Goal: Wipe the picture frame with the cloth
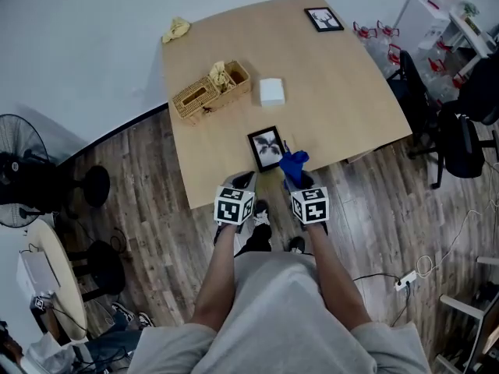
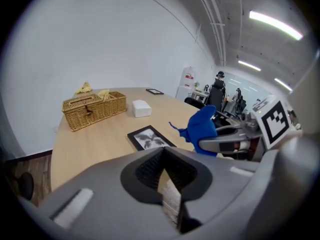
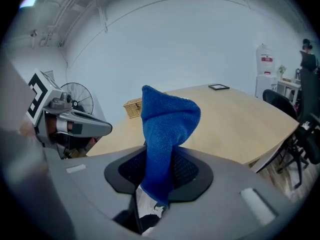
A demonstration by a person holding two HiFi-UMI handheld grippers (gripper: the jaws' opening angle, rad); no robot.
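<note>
A black picture frame (image 1: 266, 148) with a plant print lies flat near the table's front edge; it also shows in the left gripper view (image 2: 148, 137). My right gripper (image 1: 295, 179) hovers at the frame's right side, shut on a blue cloth (image 1: 294, 163) that stands up bunched from its jaws (image 3: 166, 129). My left gripper (image 1: 242, 182) sits just in front of the frame's near left corner, its jaws closed together with nothing between them (image 2: 169, 191). The cloth (image 2: 202, 126) hangs beside the frame, not touching it as far as I can tell.
On the wooden table (image 1: 343, 92) stand a wicker basket (image 1: 212, 90) and a white box (image 1: 271, 91). A yellow rag (image 1: 176, 29) lies at the far left corner, a second small frame (image 1: 323, 19) at the far right. Office chairs (image 1: 456, 135) stand right; a fan (image 1: 19, 174) left.
</note>
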